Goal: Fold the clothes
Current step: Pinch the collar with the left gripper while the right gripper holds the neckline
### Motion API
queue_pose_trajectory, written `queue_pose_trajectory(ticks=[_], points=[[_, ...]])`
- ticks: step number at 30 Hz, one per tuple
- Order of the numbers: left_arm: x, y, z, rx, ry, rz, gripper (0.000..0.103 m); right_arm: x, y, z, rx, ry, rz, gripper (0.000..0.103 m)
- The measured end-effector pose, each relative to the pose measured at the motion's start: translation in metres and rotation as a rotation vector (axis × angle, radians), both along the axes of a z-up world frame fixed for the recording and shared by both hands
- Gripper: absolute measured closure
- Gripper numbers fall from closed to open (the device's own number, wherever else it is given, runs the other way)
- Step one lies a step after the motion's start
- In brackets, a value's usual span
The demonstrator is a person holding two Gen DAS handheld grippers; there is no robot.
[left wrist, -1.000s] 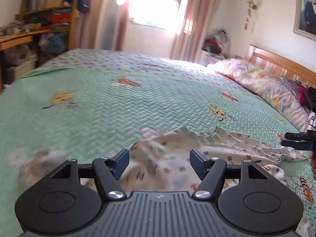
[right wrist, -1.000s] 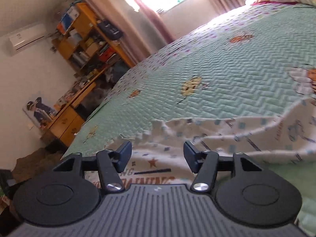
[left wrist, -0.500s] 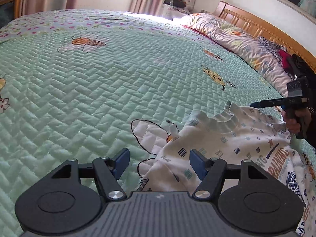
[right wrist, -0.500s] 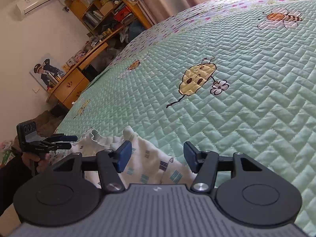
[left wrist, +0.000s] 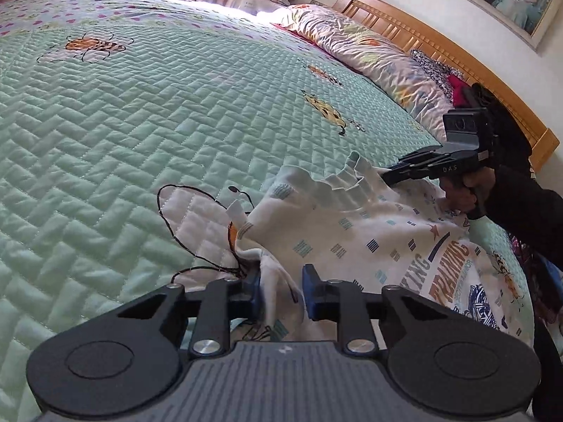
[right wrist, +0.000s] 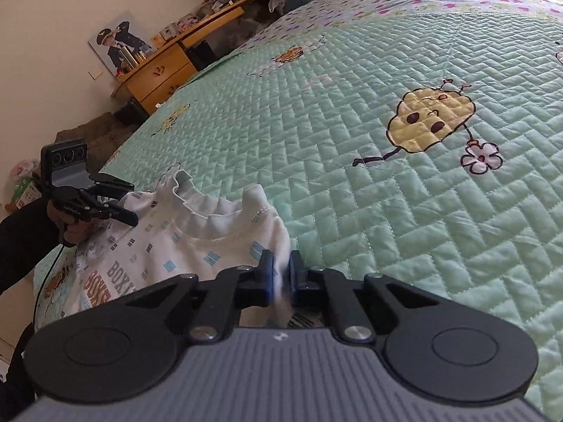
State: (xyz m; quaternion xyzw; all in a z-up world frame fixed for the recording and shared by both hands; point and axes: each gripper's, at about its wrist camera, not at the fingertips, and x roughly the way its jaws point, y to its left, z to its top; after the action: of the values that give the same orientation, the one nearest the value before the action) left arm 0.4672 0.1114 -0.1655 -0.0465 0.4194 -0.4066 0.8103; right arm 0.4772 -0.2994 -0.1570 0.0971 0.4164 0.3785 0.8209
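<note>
A white printed shirt (left wrist: 352, 232) lies on the green quilted bed (left wrist: 140, 123), its ruffled collar (left wrist: 337, 183) raised and pointing away from the edge where the person stands.

The left hand-held gripper (left wrist: 280, 293) sits at the shirt's left shoulder. Its jaws have just been closing, and a bunched fold of the white cloth stands between the blue pads (left wrist: 311, 292), which press on it from both sides: it is grasping the shirt.

The right hand-held gripper (right wrist: 280, 277) sits at the shirt's (right wrist: 197, 242) other shoulder, just beside the collar (right wrist: 204, 204). Its jaws have just been closing too and now stand nearly together, with a thin pinch of the white cloth caught between the pads (right wrist: 266, 274): it is also grasping the shirt.

Each camera shows the other hand-held gripper across the shirt, near the collar, held by a hand (left wrist: 461, 193) in a dark sleeve (left wrist: 520, 218). The shirt's printed chest lies flat on the bed between the two.
</note>
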Motion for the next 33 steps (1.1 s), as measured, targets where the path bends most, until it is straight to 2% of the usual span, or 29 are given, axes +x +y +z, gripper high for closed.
queue_pose_trajectory(ticks=[2, 4, 5, 8, 14, 15, 16, 17, 18, 19, 21, 24, 27, 31, 33], points=[[0.002, -0.001, 0.0, 0.0, 0.004, 0.0, 0.081, 0.004, 0.008, 0.001, -0.006, -0.003, 0.0, 0.088], [0.003, 0.001, 0.0, -0.007, 0.016, -0.001, 0.08, 0.008, 0.014, 0.002, 0.007, -0.001, 0.022, 0.068], [0.005, 0.002, -0.001, -0.011, 0.022, 0.002, 0.08, 0.01, 0.018, 0.003, 0.009, -0.002, 0.036, 0.065], [0.011, 0.002, -0.002, -0.039, 0.041, 0.014, 0.08, 0.017, 0.03, 0.004, 0.002, -0.015, 0.049, 0.063], [0.017, -0.006, 0.003, -0.034, 0.025, -0.021, 0.065, 0.014, 0.033, 0.004, -0.007, -0.041, 0.08, 0.063], [0.018, -0.007, 0.004, -0.031, 0.02, -0.022, 0.064, 0.013, 0.033, 0.004, -0.008, -0.042, 0.083, 0.063], [0.018, -0.009, 0.004, -0.025, 0.01, -0.019, 0.066, 0.011, 0.034, 0.005, -0.023, -0.055, 0.083, 0.068], [0.018, -0.01, 0.004, -0.017, -0.002, -0.012, 0.073, 0.009, 0.035, 0.005, -0.043, -0.072, 0.082, 0.074], [0.017, -0.012, 0.004, -0.007, -0.017, -0.001, 0.086, 0.008, 0.037, 0.006, -0.06, -0.084, 0.077, 0.086], [0.017, -0.014, 0.003, 0.004, -0.032, 0.01, 0.087, 0.007, 0.037, 0.005, -0.06, -0.086, 0.069, 0.094], [0.014, -0.016, 0.003, 0.008, -0.049, 0.017, 0.095, 0.005, 0.036, 0.004, -0.052, -0.09, 0.056, 0.096], [0.009, -0.018, 0.004, 0.027, -0.084, 0.034, 0.097, -0.002, 0.035, 0.005, -0.059, -0.116, 0.04, 0.097], [0.009, -0.016, 0.011, 0.067, -0.148, 0.103, 0.098, -0.003, 0.035, 0.009, -0.064, -0.147, 0.017, 0.097], [0.029, -0.01, 0.027, 0.117, -0.233, 0.224, 0.098, 0.008, 0.031, 0.025, -0.058, -0.21, -0.047, 0.098], [0.047, -0.013, 0.036, 0.162, -0.273, 0.239, 0.098, 0.021, 0.031, 0.037, -0.062, -0.247, -0.079, 0.098]])
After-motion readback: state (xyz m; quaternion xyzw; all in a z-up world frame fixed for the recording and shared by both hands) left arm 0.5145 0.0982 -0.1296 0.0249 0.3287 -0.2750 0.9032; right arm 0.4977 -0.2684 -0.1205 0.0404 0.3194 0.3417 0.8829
